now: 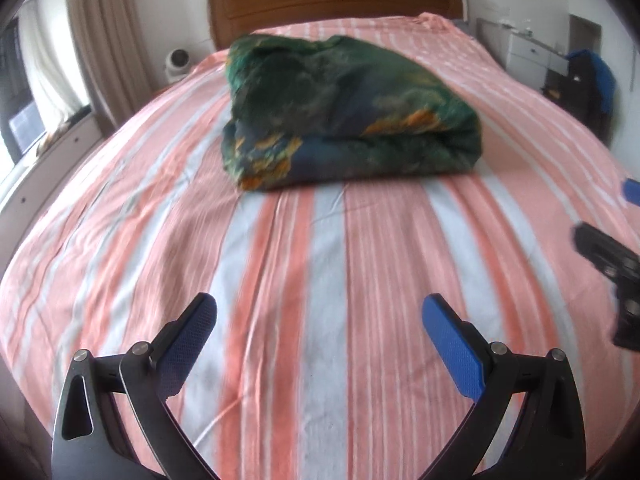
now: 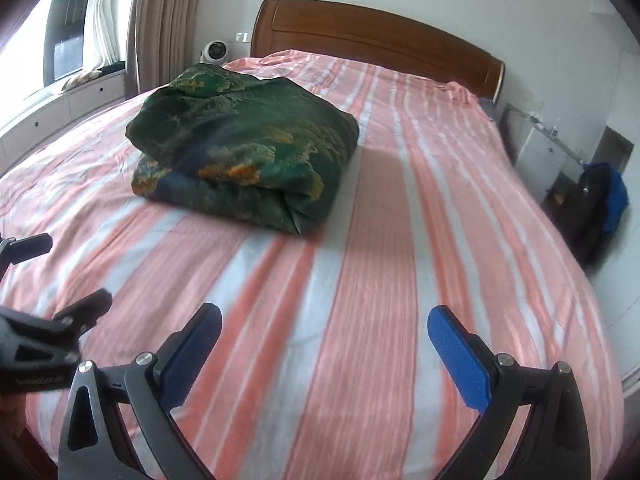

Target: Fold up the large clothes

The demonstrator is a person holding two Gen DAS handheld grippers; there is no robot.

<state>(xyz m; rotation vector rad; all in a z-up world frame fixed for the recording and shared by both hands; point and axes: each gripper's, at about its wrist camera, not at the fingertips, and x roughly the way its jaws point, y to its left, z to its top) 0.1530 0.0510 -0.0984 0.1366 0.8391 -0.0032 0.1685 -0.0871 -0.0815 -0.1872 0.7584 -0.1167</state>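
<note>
A dark green garment [image 1: 344, 108] with orange and blue print lies folded in a thick bundle on the bed, and shows in the right wrist view [image 2: 244, 148] too. My left gripper [image 1: 320, 312] is open and empty, hovering over the striped sheet well short of the bundle. My right gripper [image 2: 325, 320] is open and empty, also back from the bundle, to its right. The right gripper's body shows at the left wrist view's right edge [image 1: 612, 276]. The left gripper shows at the right wrist view's left edge [image 2: 52, 320].
The bed has a pink and white striped sheet [image 1: 320, 260] and a wooden headboard [image 1: 332, 0]. Curtains and a window ledge [image 1: 52, 140] stand on the left. A white cabinet and a dark bag [image 2: 596, 204] stand on the right. A small white fan [image 2: 216, 52] sits beside the headboard.
</note>
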